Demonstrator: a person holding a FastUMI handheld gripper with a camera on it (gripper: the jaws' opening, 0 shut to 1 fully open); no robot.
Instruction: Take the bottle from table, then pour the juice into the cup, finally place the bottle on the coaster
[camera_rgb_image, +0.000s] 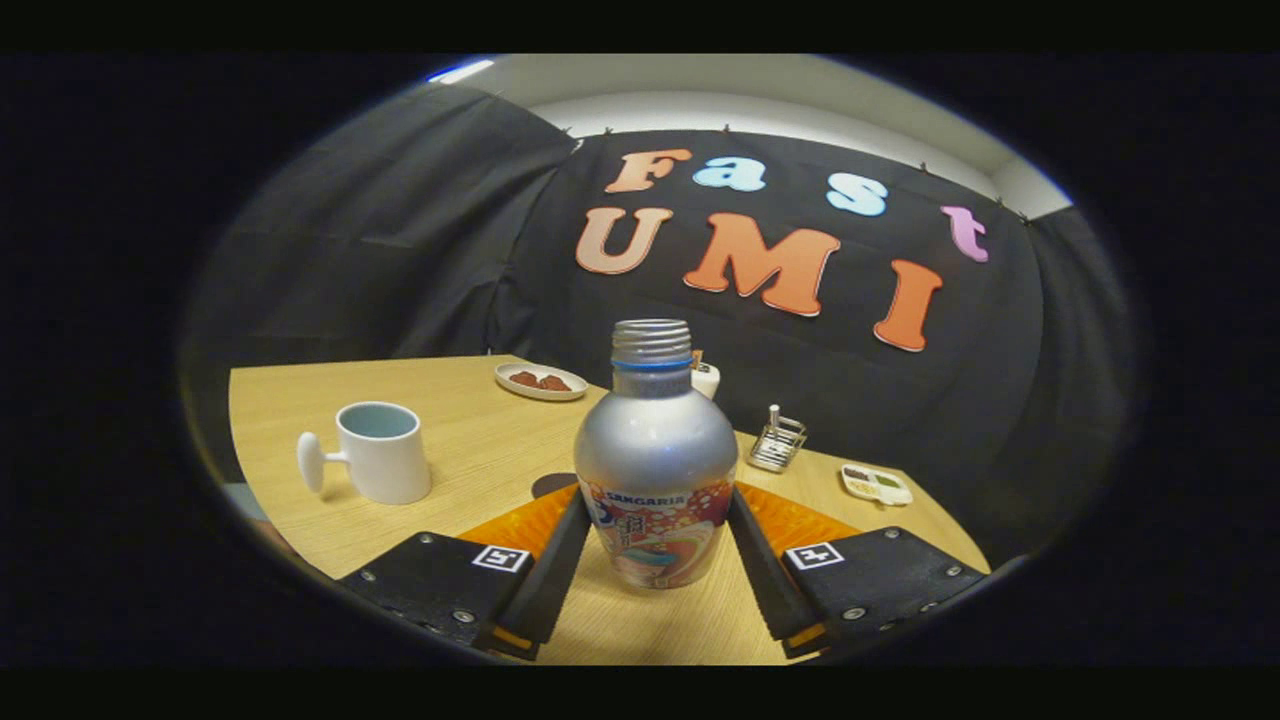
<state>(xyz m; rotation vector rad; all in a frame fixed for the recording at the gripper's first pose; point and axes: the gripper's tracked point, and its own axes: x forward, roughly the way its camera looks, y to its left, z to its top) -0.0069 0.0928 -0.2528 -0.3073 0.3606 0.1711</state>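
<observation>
Gripper view, single moment. The bottle (655, 470) stands upright on the wooden surface (470, 450), cap off, threaded neck bare with a blue ring just below the thread. Body is silver above, with a printed label around the lower part.

The gripper (655, 540) is level with the lower half of the bottle. Its fingers (560, 560) are set one on each side of the label, and both appear to lie against the bottle's sides. The bottle's base looks to be resting on the surface; whether it carries any weight there cannot be told.

The cup (383, 450), white with a pale blue inside and a knob-like handle pointing away from the bottle, stands on the surface to the left of the bottle, well apart from it. Contents not visible.

A dark round edge, probably the coaster (552, 485), shows just behind the left finger, mostly hidden.

Farther back: a small plate (540, 381) with brown pieces, a wire holder (778, 443), and a little dish (876, 485) to the right of the bottle. A small white item sits right behind the bottle's shoulder, too hidden to identify.
</observation>
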